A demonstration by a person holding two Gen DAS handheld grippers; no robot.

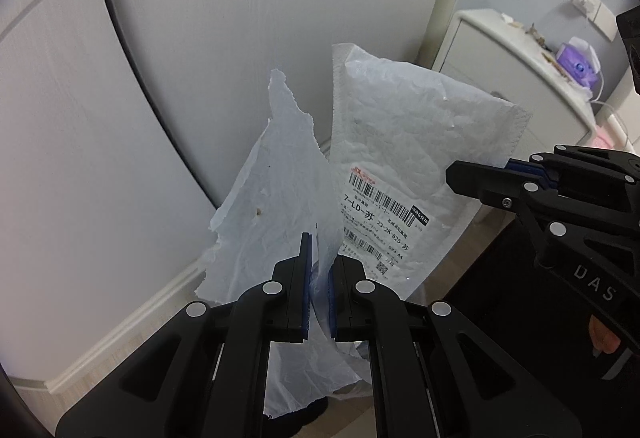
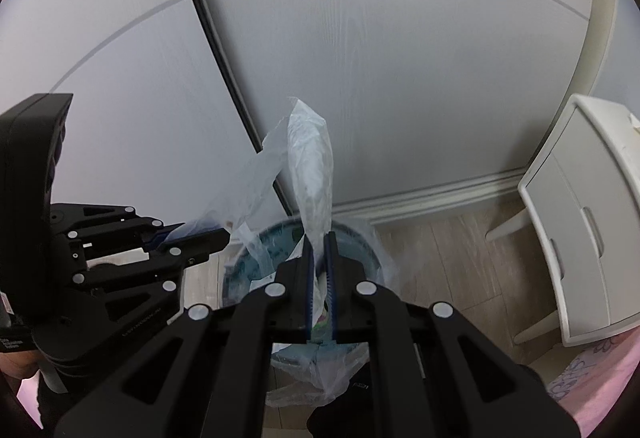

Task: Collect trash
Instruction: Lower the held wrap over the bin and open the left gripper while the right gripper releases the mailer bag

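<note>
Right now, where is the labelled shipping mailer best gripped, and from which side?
Take the shipping mailer by its flat right margin, coming from the right, as the right gripper does: it hangs upright and thin there. Its left side is overlapped by the torn plastic sheet in the left gripper.

A white shipping label (image 1: 374,216) stuck on the white padded mailer (image 1: 404,142) carries the readable print: a small red "JD" logo sits at its top edge above a barcode, below that stands the large code "7-LD-苏", and a further line reads roughly "23-2K-825 苏", the smaller characters around it being too fine to make out; more barcodes, a black tag with white characters and a small QR code near the lower edge also show on it. The black body of the right gripper (image 1: 508,172) bears the pale letters "DAS" on its side. A white sticker on the left gripper (image 2: 208,234) in the right wrist view is too blurred to read
</note>
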